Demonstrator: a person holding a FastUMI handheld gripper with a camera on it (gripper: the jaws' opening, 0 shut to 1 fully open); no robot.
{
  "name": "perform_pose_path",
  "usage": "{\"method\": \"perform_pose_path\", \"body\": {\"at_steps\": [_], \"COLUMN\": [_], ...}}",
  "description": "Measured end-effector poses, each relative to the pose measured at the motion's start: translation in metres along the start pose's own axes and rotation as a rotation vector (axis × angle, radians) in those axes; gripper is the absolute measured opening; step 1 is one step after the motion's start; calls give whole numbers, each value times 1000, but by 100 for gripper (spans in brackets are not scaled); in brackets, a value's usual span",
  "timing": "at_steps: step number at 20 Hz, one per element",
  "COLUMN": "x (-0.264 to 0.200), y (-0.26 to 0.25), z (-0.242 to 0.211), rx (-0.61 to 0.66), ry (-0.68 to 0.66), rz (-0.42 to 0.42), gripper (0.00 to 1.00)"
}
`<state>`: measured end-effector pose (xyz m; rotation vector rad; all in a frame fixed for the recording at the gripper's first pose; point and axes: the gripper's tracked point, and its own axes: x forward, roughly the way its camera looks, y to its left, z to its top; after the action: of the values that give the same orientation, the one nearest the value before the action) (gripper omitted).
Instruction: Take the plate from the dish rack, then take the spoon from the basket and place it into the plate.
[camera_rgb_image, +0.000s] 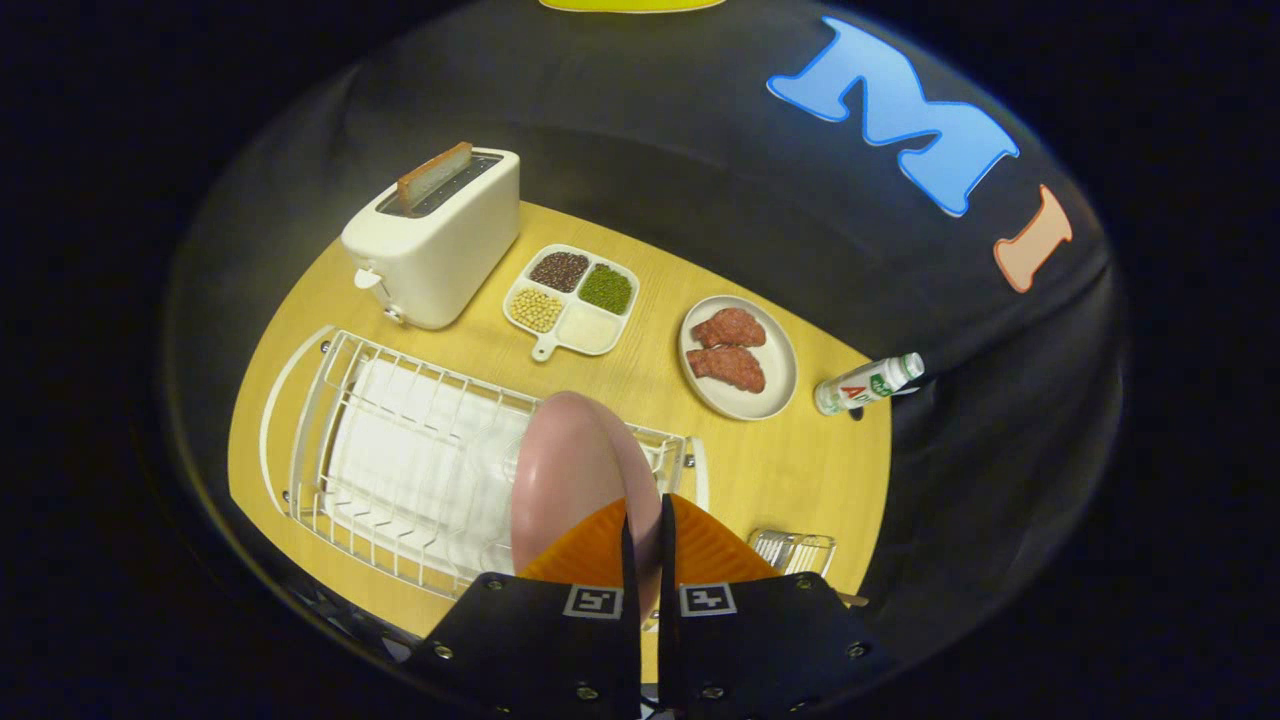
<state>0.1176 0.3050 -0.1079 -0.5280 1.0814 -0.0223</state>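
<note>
One plate (570, 470) (pink) seemingly pinched by two fingers (600, 545) above one dish rack (400, 470).

Wooden table (620, 385): toaster (435, 245) upper left, sectioned tray (572, 298) centre, meat dish (738, 357) and bottle (868, 384) right, dish rack (400, 465) lower left, basket (795, 550) lower right.

1. A mock kitchen set up in a booth: black cloth walls close around a small wooden table (790, 470).
2. Kitchen gear shows it: a white toaster (440, 245) (a slice standing in its slot), a wire dish rack (400, 470).
3. Food too: a divided tray of beans (572, 300), a plate of raw meat (738, 357), a small bottle (866, 384).
</note>
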Motion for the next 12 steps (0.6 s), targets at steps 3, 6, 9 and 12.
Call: {"method": "perform_pose_path", "body": {"at_steps": [3,6,9,12], "x": [-25,-43,-46,-50], "y": [10,-6,-15,-33], "z": [3,-22,-65,-110], "rx": [55,40,55,83], "ry": [-34,-45,-36,-39], "rz": [127,169,249,307], "gripper": [6,6,6,6]}}
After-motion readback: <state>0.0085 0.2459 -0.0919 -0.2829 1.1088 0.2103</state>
